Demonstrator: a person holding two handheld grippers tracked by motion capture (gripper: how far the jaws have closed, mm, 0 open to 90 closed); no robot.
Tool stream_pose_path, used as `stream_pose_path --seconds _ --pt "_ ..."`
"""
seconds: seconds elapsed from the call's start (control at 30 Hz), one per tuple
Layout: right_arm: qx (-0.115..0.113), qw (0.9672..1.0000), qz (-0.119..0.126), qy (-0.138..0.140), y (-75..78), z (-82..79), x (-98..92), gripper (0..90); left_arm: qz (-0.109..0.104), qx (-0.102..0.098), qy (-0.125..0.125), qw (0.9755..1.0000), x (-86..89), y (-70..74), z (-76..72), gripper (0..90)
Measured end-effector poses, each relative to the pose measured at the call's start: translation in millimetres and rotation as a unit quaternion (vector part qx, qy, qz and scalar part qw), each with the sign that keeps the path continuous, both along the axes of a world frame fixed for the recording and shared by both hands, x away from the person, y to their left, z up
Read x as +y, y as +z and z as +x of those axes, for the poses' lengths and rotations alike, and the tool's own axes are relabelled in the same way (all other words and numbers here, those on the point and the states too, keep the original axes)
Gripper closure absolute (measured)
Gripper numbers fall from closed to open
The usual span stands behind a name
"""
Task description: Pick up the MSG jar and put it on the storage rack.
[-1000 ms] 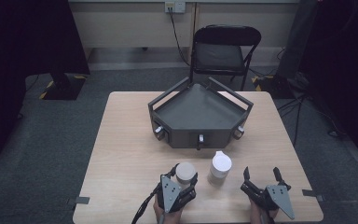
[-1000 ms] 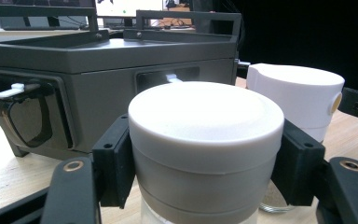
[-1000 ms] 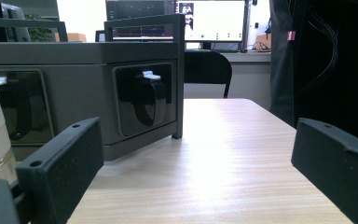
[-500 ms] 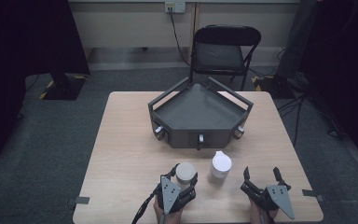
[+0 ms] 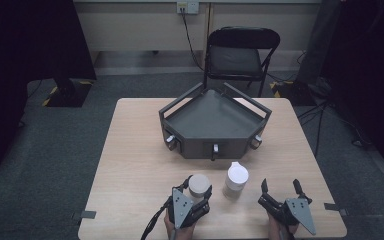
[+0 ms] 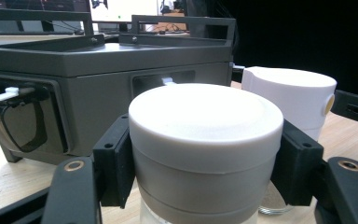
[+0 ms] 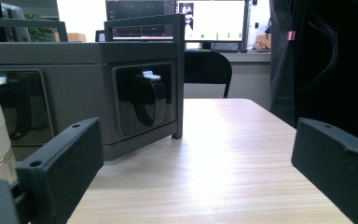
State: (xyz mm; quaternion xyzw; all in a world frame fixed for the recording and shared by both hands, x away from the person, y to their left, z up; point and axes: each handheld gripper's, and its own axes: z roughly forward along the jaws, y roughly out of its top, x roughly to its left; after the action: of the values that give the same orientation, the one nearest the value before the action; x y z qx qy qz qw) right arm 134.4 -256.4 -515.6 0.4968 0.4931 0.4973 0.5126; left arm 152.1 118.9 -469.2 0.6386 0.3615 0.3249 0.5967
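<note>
Change since earlier frames: nothing had visibly moved; both grippers and both containers sat where they had been a second before.
Left gripper (image 5: 190, 197): at the near edge of the desk (image 5: 130, 165), left of centre, with its grey three-cornered plate on top and a cable trailing toward the person.
Left jaws: closed against the two sides of the white-capped jar (image 6: 205, 149), one black pad pressed to each flank just under the cap's rim.
White-capped jar: upright between those jaws, cap white, body greyish below and clear at the bottom; in the high view it stood directly ahead of the left gripper's plate.
White container (image 5: 236, 180): upright on the desk just right of the jar, between the two grippers and touched by neither; in the left gripper view it showed behind and right of the jar, with a small gold spot on its side.
Grey tray (image 5: 214, 122): a dark angular tray with raised rails and small latches on its front faces, farther back at the middle of the desk, well apart from both containers.
Right gripper (image 5: 281, 192): at the near edge, right of the white container.
Right jaws: spread wide with only bare desk between them.
Folding chair (image 5: 240, 55): beyond the far edge of the desk.
</note>
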Motion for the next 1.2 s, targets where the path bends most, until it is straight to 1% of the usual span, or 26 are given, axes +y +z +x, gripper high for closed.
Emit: stream_pose_path --seconds 0.07,0.17,0.27,0.43,0.53,0.63,0.87,1.0,1.1,1.2 --pt "0.0 1.0 0.0 0.0 0.0 0.0 0.0 1.2 -0.005 -0.001 -0.006 1.0 2.2 0.3 0.8 34.3" --pt "0.0 1.0 0.0 0.0 0.0 0.0 0.0 1.2 -0.002 -0.004 -0.006 1.0 2.6 3.0 0.5 34.3" --pt "0.0 1.0 0.0 0.0 0.0 0.0 0.0 1.2 -0.005 -0.005 -0.012 0.9999 6.3 5.5 1.9 34.3" --pt "0.0 1.0 0.0 0.0 0.0 0.0 0.0 1.2 -0.008 -0.007 -0.02 0.9997 13.4 4.7 5.0 34.3" --pt "0.0 1.0 0.0 0.0 0.0 0.0 0.0 1.2 -0.005 -0.012 -0.029 0.9995 17.3 5.2 7.5 34.3" --pt "0.0 1.0 0.0 0.0 0.0 0.0 0.0 1.2 -0.004 -0.014 -0.041 0.999 21.2 8.8 12.0 34.3" --pt "0.0 1.0 0.0 0.0 0.0 0.0 0.1 1.2 0.007 -0.022 -0.056 0.9982 24.1 19.8 18.5 34.3" --pt "0.0 1.0 0.0 0.0 0.0 0.0 0.1 1.2 -0.001 -0.021 -0.071 0.9972 29.1 24.6 23.9 34.4" --pt "0.0 1.0 0.0 0.0 0.0 0.0 0.0 1.2 0.003 -0.025 -0.08 0.9965 32.4 28.7 27.6 34.4" --pt "0.0 1.0 0.0 0.0 0.0 0.0 0.1 1.2 -0.001 -0.022 -0.086 0.996 35.7 32.6 33.1 34.4"
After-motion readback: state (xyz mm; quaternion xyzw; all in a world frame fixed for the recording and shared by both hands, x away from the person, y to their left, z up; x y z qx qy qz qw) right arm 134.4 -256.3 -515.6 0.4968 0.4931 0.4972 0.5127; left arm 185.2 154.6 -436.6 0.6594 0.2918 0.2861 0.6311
